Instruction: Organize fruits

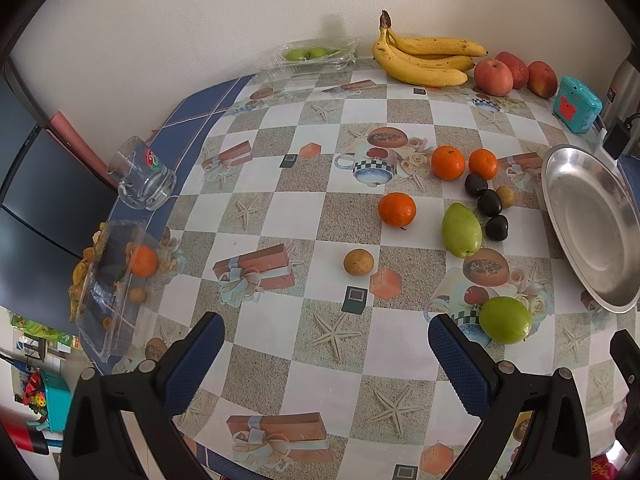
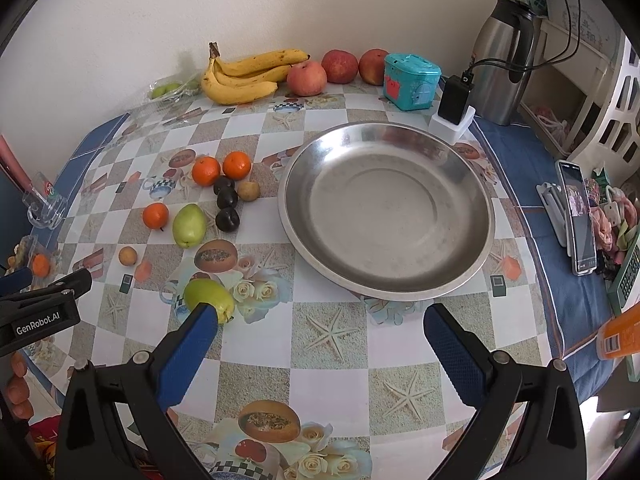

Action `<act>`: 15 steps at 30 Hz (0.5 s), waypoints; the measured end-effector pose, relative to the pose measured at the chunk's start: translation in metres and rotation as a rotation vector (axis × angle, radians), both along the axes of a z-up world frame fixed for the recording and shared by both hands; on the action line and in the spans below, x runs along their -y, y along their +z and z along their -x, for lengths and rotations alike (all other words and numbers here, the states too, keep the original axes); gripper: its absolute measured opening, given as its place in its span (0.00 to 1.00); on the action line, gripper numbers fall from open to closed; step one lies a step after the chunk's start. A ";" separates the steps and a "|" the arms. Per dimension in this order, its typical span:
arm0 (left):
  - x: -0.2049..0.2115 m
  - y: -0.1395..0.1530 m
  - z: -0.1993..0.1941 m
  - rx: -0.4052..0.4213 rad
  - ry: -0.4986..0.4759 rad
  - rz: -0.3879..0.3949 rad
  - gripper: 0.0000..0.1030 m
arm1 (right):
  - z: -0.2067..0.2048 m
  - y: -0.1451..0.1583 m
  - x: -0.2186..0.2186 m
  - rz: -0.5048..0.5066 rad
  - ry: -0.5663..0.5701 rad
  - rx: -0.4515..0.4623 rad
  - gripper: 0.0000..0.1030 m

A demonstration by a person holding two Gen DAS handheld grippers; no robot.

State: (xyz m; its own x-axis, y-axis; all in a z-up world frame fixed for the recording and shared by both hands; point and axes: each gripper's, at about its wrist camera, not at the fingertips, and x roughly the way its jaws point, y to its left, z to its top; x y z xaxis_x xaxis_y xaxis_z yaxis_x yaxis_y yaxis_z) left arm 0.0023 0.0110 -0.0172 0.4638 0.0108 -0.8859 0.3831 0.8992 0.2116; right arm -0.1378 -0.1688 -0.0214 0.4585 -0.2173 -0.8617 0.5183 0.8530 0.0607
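Note:
A round steel plate (image 2: 384,276) lies bare on the patterned table, also seen as the plate (image 1: 568,208) in the left wrist view. Left of it lie loose fruits: three oranges (image 2: 206,171), two green pears (image 2: 189,225), dark plums (image 2: 227,219) and small brown fruits (image 2: 128,256). Bananas (image 2: 240,76) and red apples (image 2: 306,77) rest by the wall. My left gripper (image 1: 326,340) hangs open above the table, short of a small brown fruit (image 1: 359,262). My right gripper (image 2: 320,320) is open too, its left finger beside the near pear (image 2: 206,296).
A clear box (image 1: 112,280) with an orange and a tipped glass mug (image 1: 140,180) sit at the table's left edge. A tray of green fruit (image 1: 316,54) is by the wall. A teal box (image 2: 412,80), charger, steel flask (image 2: 500,64) and phone (image 2: 578,220) stand at the right.

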 end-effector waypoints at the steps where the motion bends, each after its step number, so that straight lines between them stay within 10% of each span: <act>1: 0.000 0.000 0.000 0.000 -0.001 0.000 1.00 | 0.000 0.000 0.000 0.001 0.001 0.000 1.00; 15: 0.003 0.001 0.002 0.000 -0.006 0.002 1.00 | 0.002 0.002 0.001 0.000 -0.003 0.008 1.00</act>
